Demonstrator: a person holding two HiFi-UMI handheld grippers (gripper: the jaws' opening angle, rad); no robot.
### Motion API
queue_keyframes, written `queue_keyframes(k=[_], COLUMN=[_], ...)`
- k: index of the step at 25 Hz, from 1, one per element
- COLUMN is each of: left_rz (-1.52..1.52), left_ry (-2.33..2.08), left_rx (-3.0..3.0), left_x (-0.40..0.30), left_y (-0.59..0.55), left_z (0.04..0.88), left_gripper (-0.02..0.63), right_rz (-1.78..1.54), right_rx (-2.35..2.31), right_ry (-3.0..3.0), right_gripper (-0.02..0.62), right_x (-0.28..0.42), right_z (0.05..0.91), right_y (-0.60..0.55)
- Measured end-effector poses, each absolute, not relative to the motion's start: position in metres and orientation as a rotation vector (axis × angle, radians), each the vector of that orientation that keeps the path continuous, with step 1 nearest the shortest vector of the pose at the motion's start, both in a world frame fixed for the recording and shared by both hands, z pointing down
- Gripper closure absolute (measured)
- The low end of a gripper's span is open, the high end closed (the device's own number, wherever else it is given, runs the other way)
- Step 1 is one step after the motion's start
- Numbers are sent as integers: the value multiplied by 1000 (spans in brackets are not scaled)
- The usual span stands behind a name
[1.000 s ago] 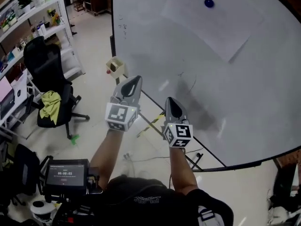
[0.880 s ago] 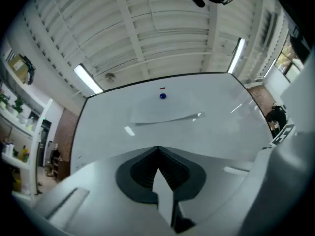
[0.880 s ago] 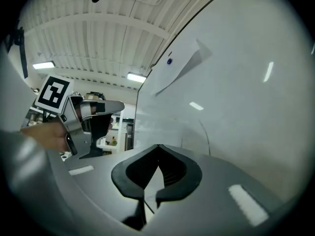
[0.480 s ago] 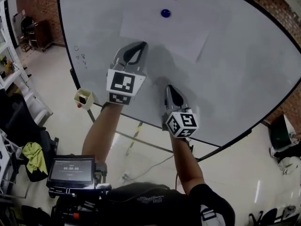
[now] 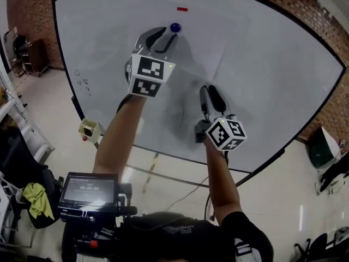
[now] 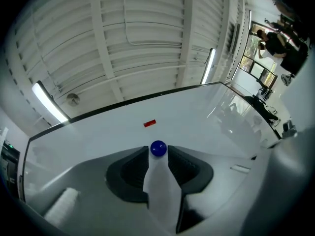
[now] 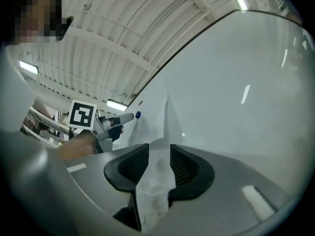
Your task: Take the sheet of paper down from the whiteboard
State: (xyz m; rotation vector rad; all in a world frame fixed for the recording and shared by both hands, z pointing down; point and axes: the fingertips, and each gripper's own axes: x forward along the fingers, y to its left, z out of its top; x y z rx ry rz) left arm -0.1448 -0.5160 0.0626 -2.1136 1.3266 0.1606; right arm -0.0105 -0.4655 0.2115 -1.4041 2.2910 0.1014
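A white sheet of paper (image 5: 202, 48) hangs on the big whiteboard (image 5: 272, 81), pinned near its top by a round blue magnet (image 5: 174, 27). My left gripper (image 5: 162, 37) is raised to the sheet's top, and its jaws are opening. In the left gripper view the blue magnet (image 6: 158, 148) shows in the gap at the tips, with no pad pressing on it. My right gripper (image 5: 212, 93) is lower, near the sheet's bottom right corner. Its jaws are opening too, and only the sheet (image 7: 158, 114) shows beyond the gap. A small red strip (image 5: 182, 9) sits above the magnet.
A small screen device (image 5: 90, 189) hangs at my chest. A pale little box (image 5: 88, 130) is fixed at the board's lower left edge. A yellow cloth (image 5: 34, 198) lies at the left, a dark green bin (image 5: 318, 153) stands at the right, and a brick wall is behind.
Both grippers rose from waist height up to the whiteboard, the left reaching the blue magnet. Their jaws, shut before, now stand apart.
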Motion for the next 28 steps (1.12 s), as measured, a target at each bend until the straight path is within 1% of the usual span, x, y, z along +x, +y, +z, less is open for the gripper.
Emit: queue_keyframes(k=[2, 5, 11, 19, 21, 22, 23, 25, 28], left_rz=[168, 185, 161, 152, 154, 157, 161, 172, 190], left_ry=[1318, 1321, 1322, 1309, 1320, 1325, 1329, 1335, 1341], left_rx=[-2095, -2080, -2104, -2150, -2148, -2150, -2152, -2158, -2166], left_x=[-143, -142, -142, -146, -147, -148, -148, -149, -150], left_y=[-515, -513, -520, -528, -528, -528, -529, -530, -532], left_z=[58, 51, 49, 53, 52, 52, 51, 52, 53], left_gripper=[465, 446, 443, 466, 474, 476, 480, 482, 482], right_rz=[112, 104, 25, -14, -27, -32, -34, -36, -11], right_rx=[-1361, -1314, -1225, -1173, -1179, -1186, -1196, -1213, -1217], right_ry=[2296, 2292, 2305, 2370, 2386, 2386, 2383, 2378, 2373], right_gripper=[423, 408, 405, 419, 438, 463, 493, 578, 581], right_x=[-14, -14, -18, -39, -43, -43, -42, -40, -41], right_z=[199, 182, 157, 155, 158, 158, 158, 159, 159], right_y=[-462, -461, -473, -481, -484, -486, -488, -492, -492])
